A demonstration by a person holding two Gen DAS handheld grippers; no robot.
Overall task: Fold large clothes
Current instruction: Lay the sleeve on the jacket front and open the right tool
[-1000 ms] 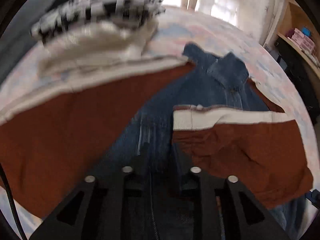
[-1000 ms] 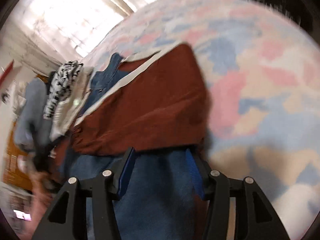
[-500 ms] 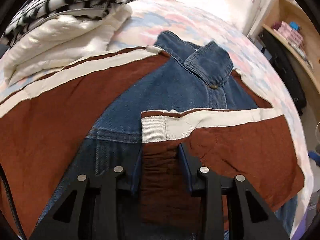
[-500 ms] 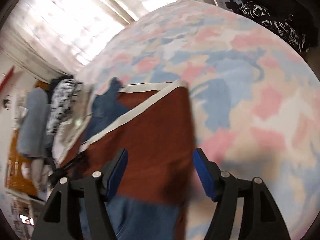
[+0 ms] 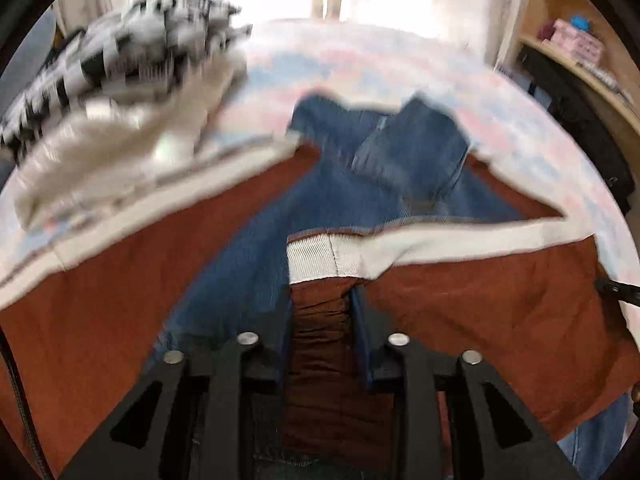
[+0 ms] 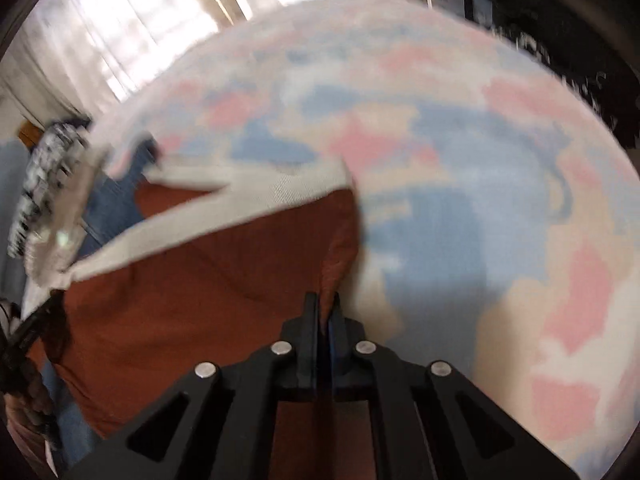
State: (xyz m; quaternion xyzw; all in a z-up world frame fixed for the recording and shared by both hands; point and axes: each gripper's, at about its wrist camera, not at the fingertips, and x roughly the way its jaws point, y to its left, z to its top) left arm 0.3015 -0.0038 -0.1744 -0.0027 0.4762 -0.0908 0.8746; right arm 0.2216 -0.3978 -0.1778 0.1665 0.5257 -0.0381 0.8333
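A denim jacket (image 5: 360,184) with rust-brown lining and cream trim lies spread on the bed. My left gripper (image 5: 322,300) is shut on the bunched brown sleeve (image 5: 320,344) just below its cream ribbed cuff (image 5: 316,260), over the jacket's middle. In the right wrist view the brown flap (image 6: 200,300) with its cream band (image 6: 260,196) reaches to the bedsheet. My right gripper (image 6: 323,300) is closing, its jaws almost together, with the flap's right edge pinched between them. Both views are blurred by motion.
A black-and-white checked garment (image 5: 132,52) lies on a cream one (image 5: 132,132) at the far left of the bed. The pastel patterned sheet (image 6: 460,200) stretches right of the jacket. A wooden shelf (image 5: 580,48) stands at the far right, curtains behind.
My right gripper went from wide open over the brown flap to nearly closed on its right edge. My left gripper shifted from the denim onto the brown sleeve.
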